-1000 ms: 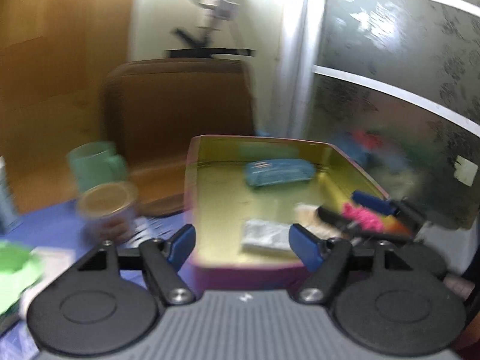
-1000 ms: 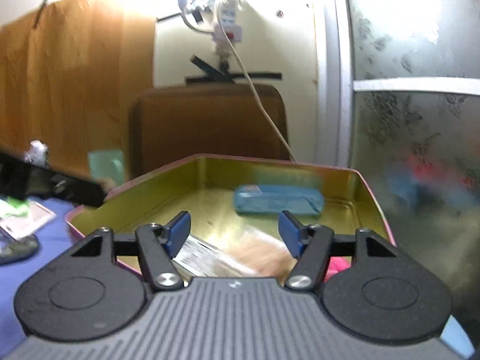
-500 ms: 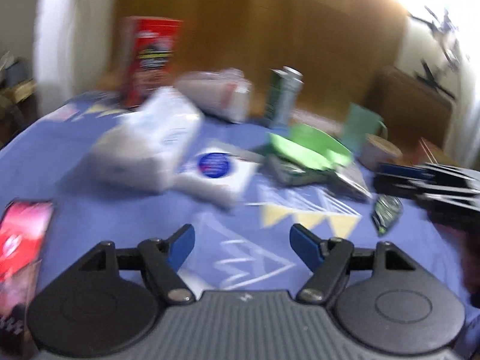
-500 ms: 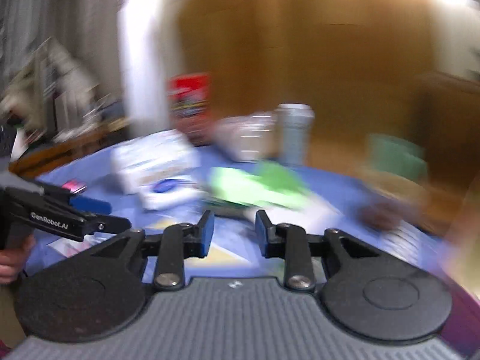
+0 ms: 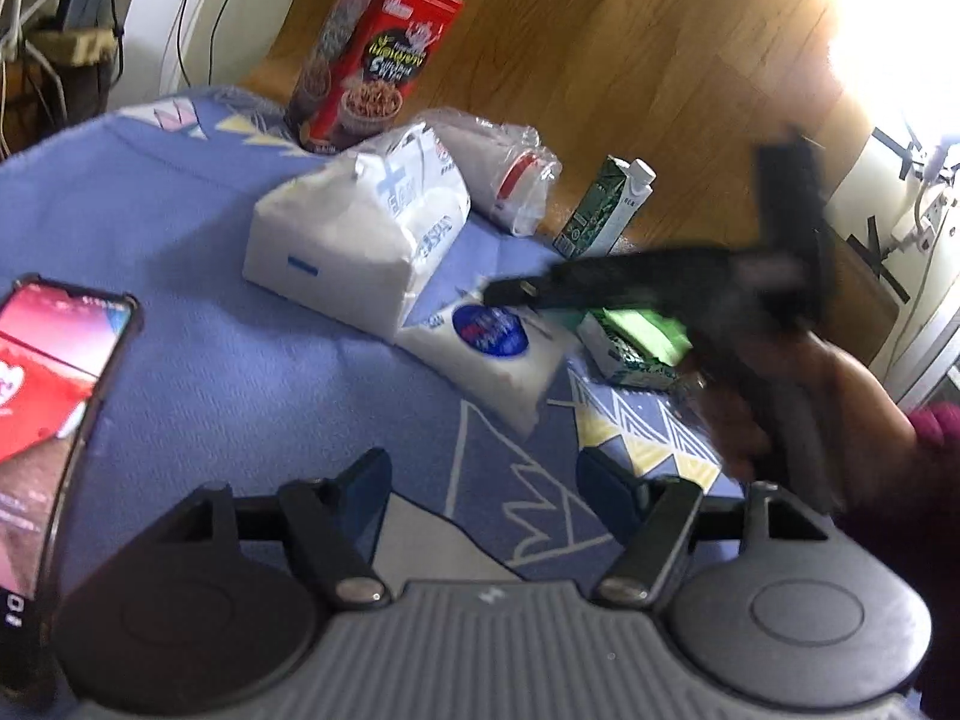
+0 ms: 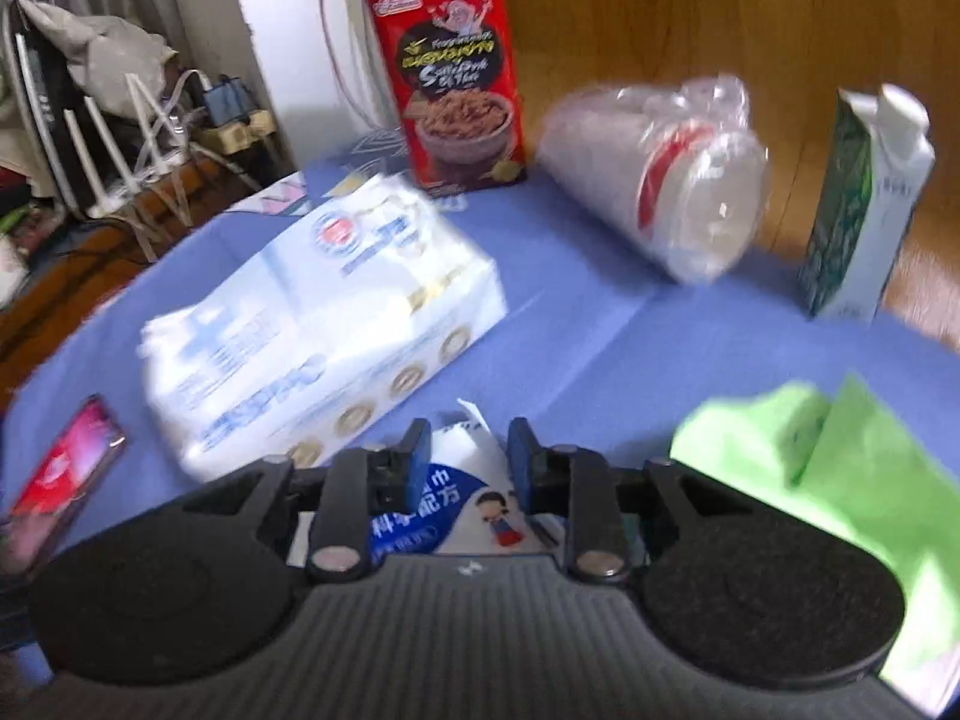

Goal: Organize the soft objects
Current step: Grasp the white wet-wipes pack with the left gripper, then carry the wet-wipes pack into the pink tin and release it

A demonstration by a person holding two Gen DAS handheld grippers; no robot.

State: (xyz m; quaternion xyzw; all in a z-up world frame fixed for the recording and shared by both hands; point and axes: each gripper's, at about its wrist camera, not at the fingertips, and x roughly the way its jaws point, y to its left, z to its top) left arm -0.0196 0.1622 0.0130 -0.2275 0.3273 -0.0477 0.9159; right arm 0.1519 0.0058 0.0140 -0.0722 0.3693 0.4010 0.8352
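The small white pack [image 6: 462,498] with the blue round label is a soft plastic pouch, probably wipes or tissue. It looks light and squashy, with slick film that could slide under hard pads. I judge the best hold is across its narrow width or on the crimped end flap, which sticks up and gives the pads something to bite.

In the right wrist view that flap sits between the fingers of the right claw [image 6: 469,462], at twelve o'clock from the claw's body. The jaws have just been closing and stand narrow, but I cannot tell whether the pads press the film yet.

The left claw [image 5: 483,495] is half spread and empty over the blue cloth [image 5: 240,372]. From it the pack [image 5: 498,348] lies near, at twelve o'clock, touching the big white tissue pack [image 5: 354,240] at eleven.
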